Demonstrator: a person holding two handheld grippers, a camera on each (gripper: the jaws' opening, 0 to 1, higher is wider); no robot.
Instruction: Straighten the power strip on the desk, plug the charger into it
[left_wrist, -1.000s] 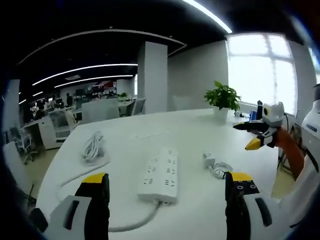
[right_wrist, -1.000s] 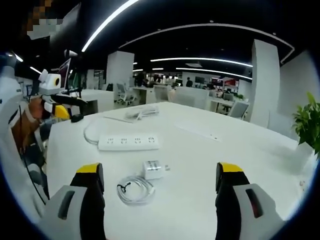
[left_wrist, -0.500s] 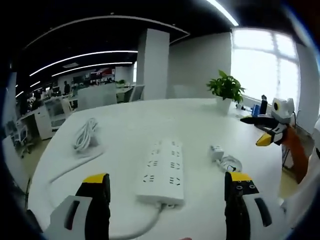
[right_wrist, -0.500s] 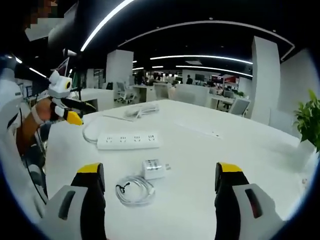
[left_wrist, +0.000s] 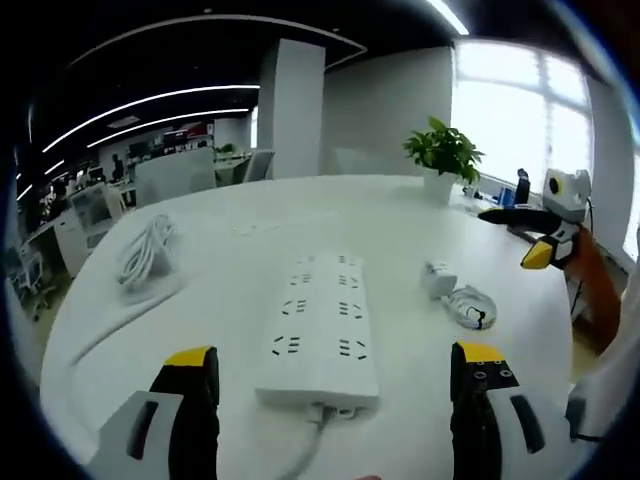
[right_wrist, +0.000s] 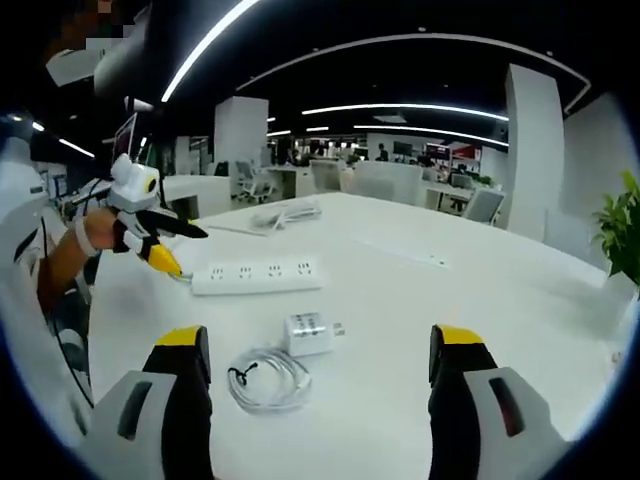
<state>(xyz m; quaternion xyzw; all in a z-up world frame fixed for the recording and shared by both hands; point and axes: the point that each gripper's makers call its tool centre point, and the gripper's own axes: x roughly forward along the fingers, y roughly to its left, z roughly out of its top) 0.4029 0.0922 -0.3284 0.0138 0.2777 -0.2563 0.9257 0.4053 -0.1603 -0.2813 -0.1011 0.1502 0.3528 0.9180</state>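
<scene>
Open left hand-held gripper (left_wrist: 330, 370) hovers over power strip (left_wrist: 322, 325); charger (left_wrist: 437, 279) beside

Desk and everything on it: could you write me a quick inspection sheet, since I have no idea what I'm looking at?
Surface: white desk, wide and rounded.
Job's things: white power strip, sockets facing up, lying between the left gripper's jaws in the left gripper view; white charger resting on the desk, unplugged.
Clutter: coiled white bundle at the far side.
Grippers: left gripper open, low over the strip's cord end; right gripper open, above the charger.
Cables: charger cable coiled beside the charger; strip cord leaving its near end.
Surroundings: potted plant on the desk's far edge by bright windows; open office with chairs and ceiling lights.
</scene>
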